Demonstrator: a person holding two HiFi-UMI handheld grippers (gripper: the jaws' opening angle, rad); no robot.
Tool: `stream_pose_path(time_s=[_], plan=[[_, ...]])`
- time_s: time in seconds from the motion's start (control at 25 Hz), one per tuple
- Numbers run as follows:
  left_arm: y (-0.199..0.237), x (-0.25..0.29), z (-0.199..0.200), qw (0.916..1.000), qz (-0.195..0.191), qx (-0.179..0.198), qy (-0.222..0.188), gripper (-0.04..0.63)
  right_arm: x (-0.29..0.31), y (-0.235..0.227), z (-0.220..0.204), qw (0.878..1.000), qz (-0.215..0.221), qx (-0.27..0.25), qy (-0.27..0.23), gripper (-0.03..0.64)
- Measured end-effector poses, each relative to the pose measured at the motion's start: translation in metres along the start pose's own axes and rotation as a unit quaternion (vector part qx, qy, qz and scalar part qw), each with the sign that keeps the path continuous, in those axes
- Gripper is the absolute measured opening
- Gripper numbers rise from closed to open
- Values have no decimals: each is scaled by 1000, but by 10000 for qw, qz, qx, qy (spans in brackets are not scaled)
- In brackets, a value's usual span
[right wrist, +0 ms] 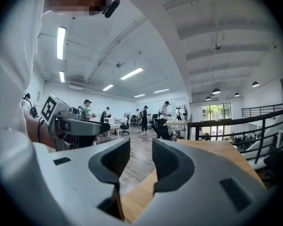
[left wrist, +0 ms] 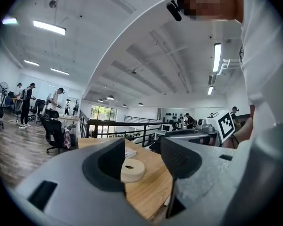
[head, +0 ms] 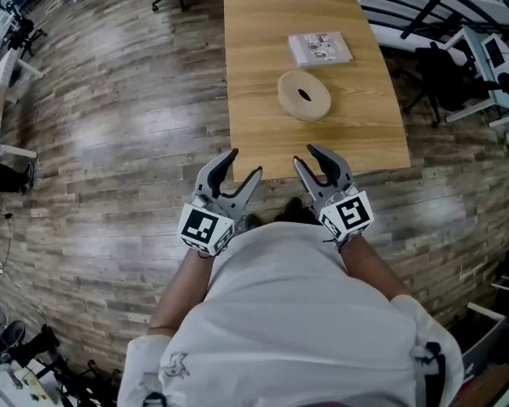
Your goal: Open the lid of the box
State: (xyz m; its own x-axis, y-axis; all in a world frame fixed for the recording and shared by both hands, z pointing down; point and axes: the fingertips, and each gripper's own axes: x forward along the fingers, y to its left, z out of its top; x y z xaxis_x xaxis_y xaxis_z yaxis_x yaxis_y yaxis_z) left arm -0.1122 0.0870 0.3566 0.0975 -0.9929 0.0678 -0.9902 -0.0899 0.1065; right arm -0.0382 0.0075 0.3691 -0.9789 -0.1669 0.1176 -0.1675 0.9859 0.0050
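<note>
The task is judged as not yet begun. The round box (head: 304, 96) lies in the middle of the tabletop (head: 259, 100), with its lid seemingly on, near a flat packet (head: 320, 47). The left hand-held gripper (head: 244, 164) and the right hand-held gripper (head: 305, 154) are held at the near edge, well apart from the box. Both are spread and empty. The approach, the grasp and the lifting of the lid are left.

Table (head: 254, 75) matt wood grain, box (head: 316, 103) pale matt, floor (head: 136, 125) glossy planks & jaws matt grey plastic
</note>
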Motion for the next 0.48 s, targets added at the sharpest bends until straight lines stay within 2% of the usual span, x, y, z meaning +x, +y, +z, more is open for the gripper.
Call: stream_pose_path(time_s=[0.48], plan=[[26, 41, -1, 9995, -290, 85, 108, 227, 32, -43, 4, 9995, -272, 93, -151, 152]])
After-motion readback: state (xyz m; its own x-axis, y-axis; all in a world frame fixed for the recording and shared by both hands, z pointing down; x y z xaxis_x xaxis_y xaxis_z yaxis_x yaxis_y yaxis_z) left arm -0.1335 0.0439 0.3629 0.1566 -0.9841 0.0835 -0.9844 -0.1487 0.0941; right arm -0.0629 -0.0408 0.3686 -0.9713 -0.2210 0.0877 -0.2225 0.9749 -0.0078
